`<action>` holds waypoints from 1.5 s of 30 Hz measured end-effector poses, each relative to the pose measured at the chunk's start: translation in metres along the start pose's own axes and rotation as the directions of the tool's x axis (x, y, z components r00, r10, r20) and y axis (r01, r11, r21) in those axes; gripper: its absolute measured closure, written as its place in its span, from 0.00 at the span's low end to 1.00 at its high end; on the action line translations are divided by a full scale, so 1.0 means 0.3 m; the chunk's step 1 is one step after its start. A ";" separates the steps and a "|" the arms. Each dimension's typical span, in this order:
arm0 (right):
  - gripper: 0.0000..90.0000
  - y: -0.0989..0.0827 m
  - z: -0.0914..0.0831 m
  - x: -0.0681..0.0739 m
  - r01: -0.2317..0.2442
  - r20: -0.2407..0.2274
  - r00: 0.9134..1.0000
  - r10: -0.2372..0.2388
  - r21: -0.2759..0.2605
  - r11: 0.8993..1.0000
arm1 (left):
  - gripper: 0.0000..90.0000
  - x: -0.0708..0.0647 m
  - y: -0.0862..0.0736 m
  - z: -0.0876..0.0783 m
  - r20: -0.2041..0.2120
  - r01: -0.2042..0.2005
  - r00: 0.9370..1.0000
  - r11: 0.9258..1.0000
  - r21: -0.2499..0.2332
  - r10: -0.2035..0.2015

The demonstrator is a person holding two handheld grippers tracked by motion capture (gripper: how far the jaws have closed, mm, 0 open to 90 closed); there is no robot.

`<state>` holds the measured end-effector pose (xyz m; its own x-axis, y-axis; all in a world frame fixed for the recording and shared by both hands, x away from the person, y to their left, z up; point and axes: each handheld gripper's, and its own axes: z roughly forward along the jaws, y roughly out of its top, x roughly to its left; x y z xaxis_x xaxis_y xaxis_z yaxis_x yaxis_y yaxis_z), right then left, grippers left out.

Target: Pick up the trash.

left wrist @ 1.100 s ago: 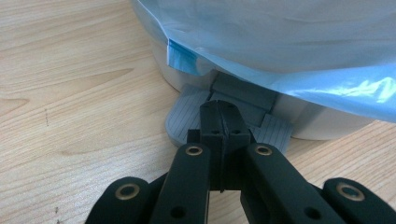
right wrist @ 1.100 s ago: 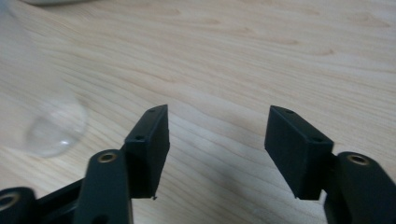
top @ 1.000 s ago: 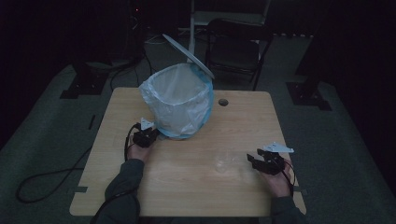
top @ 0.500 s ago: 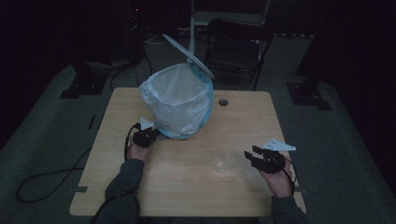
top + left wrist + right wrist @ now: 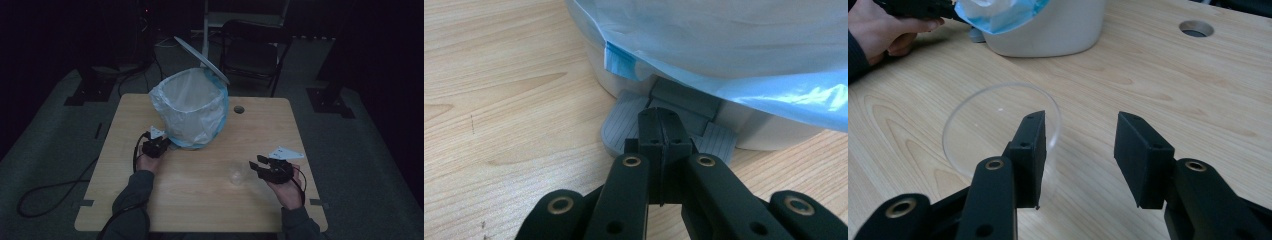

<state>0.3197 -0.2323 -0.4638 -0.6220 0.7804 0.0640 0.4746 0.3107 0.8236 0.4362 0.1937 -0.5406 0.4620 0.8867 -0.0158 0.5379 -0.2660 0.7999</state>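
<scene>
A white pedal bin [image 5: 192, 131] lined with a pale blue bag [image 5: 187, 102] stands at the table's back middle, its lid [image 5: 202, 59] raised. My left gripper [image 5: 161, 145] is at the bin's foot. In the left gripper view its tips [image 5: 663, 122] are shut and rest on the grey pedal [image 5: 621, 125], under the bag's edge [image 5: 724, 45]. A clear plastic cup [image 5: 237, 173] sits on the table just left of my right gripper [image 5: 257, 165]. In the right gripper view that gripper [image 5: 1083, 142] is open, and the cup [image 5: 993, 127] lies behind its left jaw, outside the gap.
The wooden table [image 5: 200, 210] has a round cable hole [image 5: 239, 109] behind the bin, also seen as the hole [image 5: 1196, 28] in the right gripper view. A dark chair [image 5: 252, 50] stands beyond the table. A cable [image 5: 50, 192] trails off the left edge.
My right gripper has shifted a little to the left, closer to the clear cup. The left gripper stays on the pedal and the lid stays up.
</scene>
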 end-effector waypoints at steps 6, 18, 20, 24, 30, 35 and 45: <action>0.64 0.007 0.031 0.012 0.028 -0.012 1.000 -0.028 0.031 0.999 | 1.00 0.000 0.000 0.000 0.001 0.001 1.000 1.000 0.000 -0.001; 0.79 -0.092 -0.007 -0.014 0.019 -0.063 0.998 -0.014 0.071 0.997 | 1.00 -0.001 0.000 0.000 -0.003 -0.003 1.000 1.000 0.000 0.003; 0.82 -0.103 -0.009 -0.014 0.024 -0.070 0.997 -0.019 0.079 0.997 | 1.00 -0.001 0.000 0.000 -0.002 -0.002 1.000 1.000 0.000 0.002; 0.90 -0.119 -0.003 -0.007 0.053 -0.082 0.996 -0.044 0.104 0.993 | 1.00 -0.001 0.000 0.000 -0.002 -0.002 1.000 1.000 0.000 0.002; 0.90 -0.128 0.000 0.000 0.079 -0.097 0.993 -0.069 0.102 0.992 | 1.00 -0.001 0.000 0.000 -0.004 -0.003 1.000 1.000 0.000 0.003; 0.92 -0.142 0.002 -0.002 0.090 -0.100 0.992 -0.078 0.121 0.988 | 1.00 -0.001 0.000 0.000 -0.004 -0.003 1.000 1.000 0.000 0.003; 0.96 -0.135 0.014 -0.009 0.073 -0.033 0.997 -0.070 0.112 0.991 | 1.00 -0.001 0.000 0.000 -0.004 -0.003 1.000 1.000 0.000 0.003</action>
<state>0.3048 -0.2447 -0.4997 -0.6737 0.7386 0.0250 0.4949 0.4258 0.7575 0.4360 0.1934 -0.5405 0.4613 0.8872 -0.0110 0.5363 -0.2689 0.8001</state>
